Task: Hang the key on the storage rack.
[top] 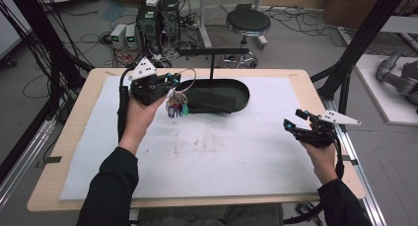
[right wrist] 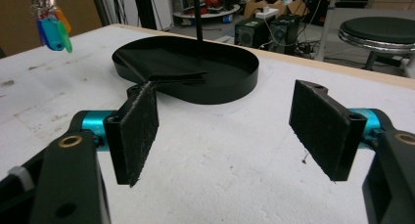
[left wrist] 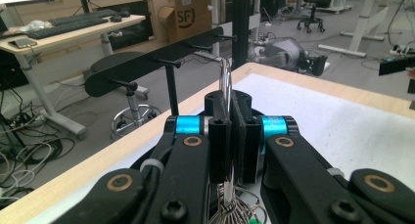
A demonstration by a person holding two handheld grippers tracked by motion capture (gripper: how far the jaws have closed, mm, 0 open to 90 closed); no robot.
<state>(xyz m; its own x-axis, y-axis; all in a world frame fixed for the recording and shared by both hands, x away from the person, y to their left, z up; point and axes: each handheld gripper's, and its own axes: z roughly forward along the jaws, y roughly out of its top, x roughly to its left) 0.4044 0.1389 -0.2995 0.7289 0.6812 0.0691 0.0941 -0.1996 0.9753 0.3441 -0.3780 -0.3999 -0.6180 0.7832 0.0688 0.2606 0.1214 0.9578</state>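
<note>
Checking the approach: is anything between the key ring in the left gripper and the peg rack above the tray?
Nothing visible. The left gripper pinches the key ring, and open air lies between it and the rack's pegs.

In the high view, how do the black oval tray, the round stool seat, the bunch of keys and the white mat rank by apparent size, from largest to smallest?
1. White mat
2. Black oval tray
3. Stool seat, though it stands farther from the camera, so its true size is unsure
4. Bunch of keys
</note>
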